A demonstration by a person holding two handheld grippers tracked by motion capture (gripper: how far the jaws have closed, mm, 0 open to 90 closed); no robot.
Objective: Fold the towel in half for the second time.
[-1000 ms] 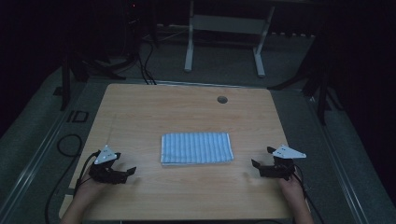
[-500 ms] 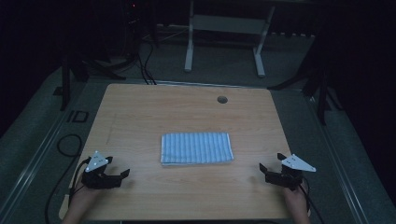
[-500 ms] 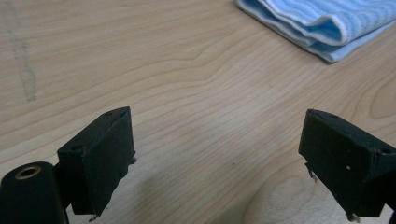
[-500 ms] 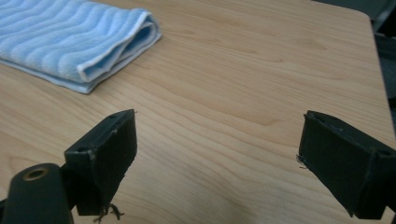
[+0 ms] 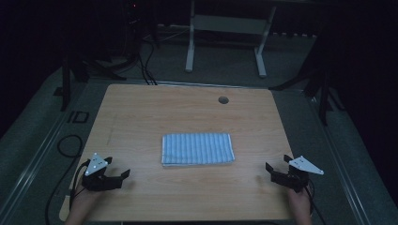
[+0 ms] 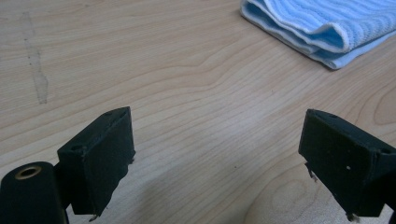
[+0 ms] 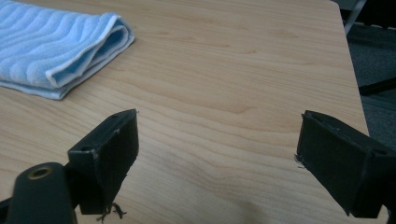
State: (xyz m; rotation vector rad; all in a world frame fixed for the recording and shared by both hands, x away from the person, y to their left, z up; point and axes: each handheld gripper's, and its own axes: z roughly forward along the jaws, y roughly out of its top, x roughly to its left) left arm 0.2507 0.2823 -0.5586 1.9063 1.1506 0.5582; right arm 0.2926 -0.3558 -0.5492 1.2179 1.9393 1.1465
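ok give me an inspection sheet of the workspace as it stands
surface: light wooden table, round grommet hole near its far edge, faint streak mark on the wood
job's things: folded blue-and-white striped towel lying flat mid-table, touched by neither gripper
clutter: nothing seen
grippers: left gripper at the near left corner, jaws wide apart, nothing between them; right gripper at the near right corner, jaws wide apart, nothing between them
cables: black cable looped on the floor left of the table, more black cables beyond the far edge
surroundings: dim room, grey floor, white stand frame behind the table
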